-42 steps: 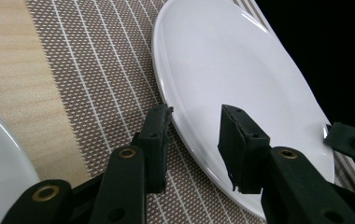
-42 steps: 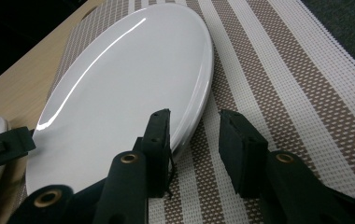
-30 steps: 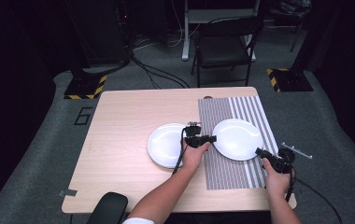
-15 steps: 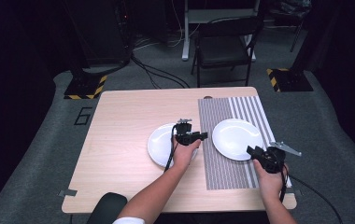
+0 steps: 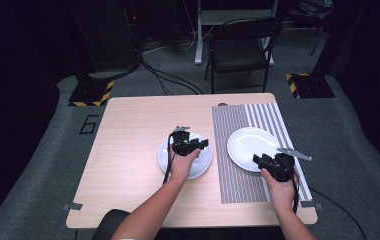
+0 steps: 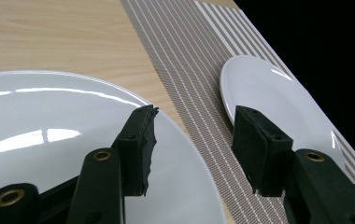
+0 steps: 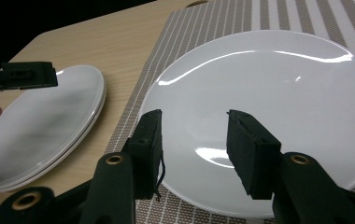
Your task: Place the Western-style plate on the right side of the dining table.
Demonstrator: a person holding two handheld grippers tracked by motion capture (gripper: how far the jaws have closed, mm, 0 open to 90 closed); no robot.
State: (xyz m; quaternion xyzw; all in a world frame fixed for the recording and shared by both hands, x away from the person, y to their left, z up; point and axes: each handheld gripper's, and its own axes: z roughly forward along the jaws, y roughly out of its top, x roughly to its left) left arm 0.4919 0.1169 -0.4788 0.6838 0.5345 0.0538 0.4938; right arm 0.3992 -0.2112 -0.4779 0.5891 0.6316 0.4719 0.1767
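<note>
A stack of white plates (image 5: pixel 198 165) (image 7: pixel 40 135) rests on the wooden table (image 5: pixel 128 150). My left gripper (image 5: pixel 198 145) (image 6: pixel 196 144) hovers over the stack, and its jaws have just been opening with nothing between them. The top plate (image 6: pixel 49 140) lies under its left jaw. A single white plate (image 5: pixel 250 140) (image 6: pixel 273 98) (image 7: pixel 269 84) sits on the striped placemat (image 5: pixel 233 175). My right gripper (image 5: pixel 260 160) (image 7: pixel 194 144) hangs above that plate's near edge. Its jaws are open and have parted a little further, holding nothing.
The placemat (image 6: pixel 189 56) covers the table's right part. Bare wood stretches left of the stack. A black folding chair (image 5: pixel 240 45) stands behind the table, with cables on the floor (image 5: pixel 168 80) and hazard-striped bases (image 5: pixel 90 92) at either side.
My left gripper has moved left, from the single plate's left edge to above the stack. My right gripper has shifted left toward the single plate's near edge. Both plates stay put.
</note>
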